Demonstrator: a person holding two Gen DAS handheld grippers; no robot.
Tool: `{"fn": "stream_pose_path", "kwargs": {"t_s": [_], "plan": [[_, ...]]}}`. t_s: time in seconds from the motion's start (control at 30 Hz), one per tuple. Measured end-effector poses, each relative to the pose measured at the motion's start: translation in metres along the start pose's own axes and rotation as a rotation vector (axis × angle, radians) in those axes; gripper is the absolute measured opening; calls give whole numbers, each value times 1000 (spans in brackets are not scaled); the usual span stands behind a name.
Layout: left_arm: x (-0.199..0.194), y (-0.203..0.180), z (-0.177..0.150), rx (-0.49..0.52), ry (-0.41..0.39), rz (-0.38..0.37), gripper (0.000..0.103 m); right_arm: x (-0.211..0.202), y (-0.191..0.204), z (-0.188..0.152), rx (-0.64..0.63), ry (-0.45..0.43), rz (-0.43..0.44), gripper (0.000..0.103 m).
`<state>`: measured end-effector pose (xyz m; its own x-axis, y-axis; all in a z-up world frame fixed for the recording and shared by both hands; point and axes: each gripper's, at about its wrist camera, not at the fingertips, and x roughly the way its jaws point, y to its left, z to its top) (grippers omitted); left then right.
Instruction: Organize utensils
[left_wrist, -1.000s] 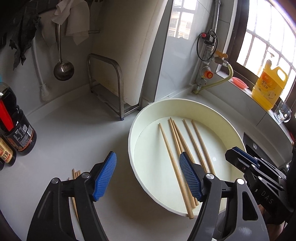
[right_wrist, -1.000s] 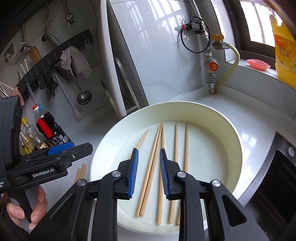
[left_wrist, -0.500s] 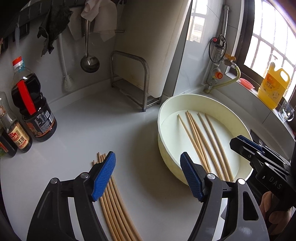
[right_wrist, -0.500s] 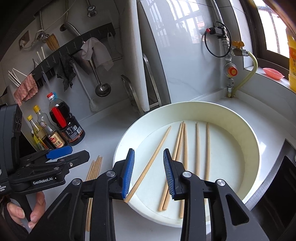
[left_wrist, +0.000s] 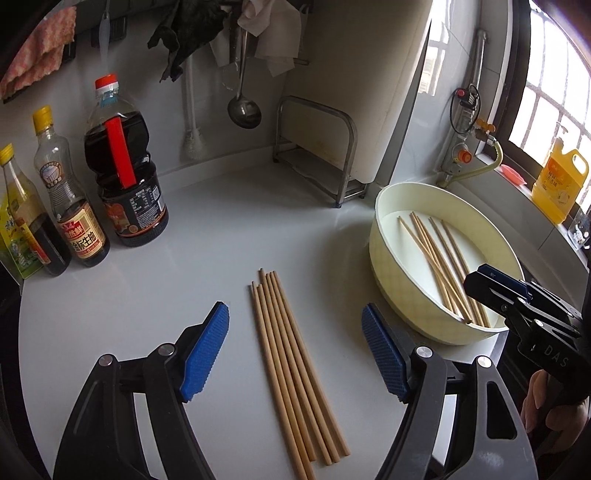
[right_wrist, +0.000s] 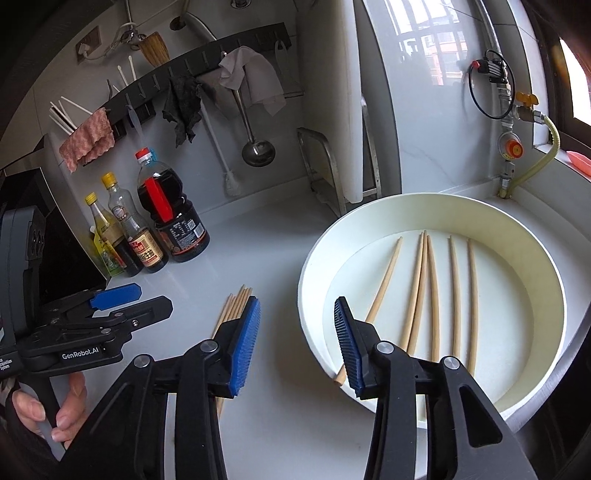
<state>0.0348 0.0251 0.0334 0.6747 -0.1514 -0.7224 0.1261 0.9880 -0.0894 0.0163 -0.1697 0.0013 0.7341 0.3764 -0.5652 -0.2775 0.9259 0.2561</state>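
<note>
Several wooden chopsticks (left_wrist: 295, 354) lie side by side on the white counter, between the fingers of my left gripper (left_wrist: 295, 354), which is wide open and empty above them. They also show in the right wrist view (right_wrist: 234, 308). More chopsticks (right_wrist: 424, 291) lie in a cream round basin (right_wrist: 554, 273), also in the left wrist view (left_wrist: 439, 254). My right gripper (right_wrist: 297, 341) is open and empty over the basin's near-left rim. One chopstick end sticks out over that rim.
Sauce and oil bottles (left_wrist: 125, 184) stand at the back left. A metal rack (left_wrist: 317, 147) with a white board, a hanging ladle (left_wrist: 243, 107) and cloths are at the back wall. A yellow detergent jug (left_wrist: 561, 184) stands on the windowsill. A sink edge (right_wrist: 554, 402) lies right of the basin.
Both grippers have pulled back and swung left. My left gripper went from over the basin to over the counter chopsticks. My right gripper has opened wider.
</note>
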Motion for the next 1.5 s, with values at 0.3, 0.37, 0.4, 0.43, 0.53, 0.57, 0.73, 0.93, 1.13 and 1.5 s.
{"fn": "stream_pose_path", "kwargs": {"t_s": [0.3, 0.37, 0.4, 0.43, 0.53, 0.57, 0.73, 0.93, 1.13, 1.5], "plan": [[-11, 40, -18, -74, 1, 34, 73, 9, 32, -12, -49, 31, 68, 46], [-13, 46, -23, -84, 3, 41, 73, 12, 38, -15, -63, 43, 76, 46], [-14, 50, -26, -90, 5, 44, 73, 14, 42, -17, -70, 49, 80, 46], [-14, 53, -28, -94, 8, 48, 73, 16, 45, -19, -75, 55, 84, 46], [-15, 63, -37, -108, 13, 66, 74, 22, 54, -25, -93, 75, 96, 46], [-16, 66, -40, -115, 13, 74, 74, 23, 57, -26, -100, 78, 98, 46], [-12, 78, -54, -153, 30, 76, 74, 28, 69, -33, -123, 89, 109, 47], [-11, 87, -65, -168, 38, 92, 74, 36, 78, -42, -143, 112, 120, 47], [-10, 97, -72, -188, 55, 107, 75, 44, 86, -48, -173, 134, 120, 47], [2, 101, -80, -189, 85, 109, 76, 62, 87, -61, -192, 187, 104, 51]]}}
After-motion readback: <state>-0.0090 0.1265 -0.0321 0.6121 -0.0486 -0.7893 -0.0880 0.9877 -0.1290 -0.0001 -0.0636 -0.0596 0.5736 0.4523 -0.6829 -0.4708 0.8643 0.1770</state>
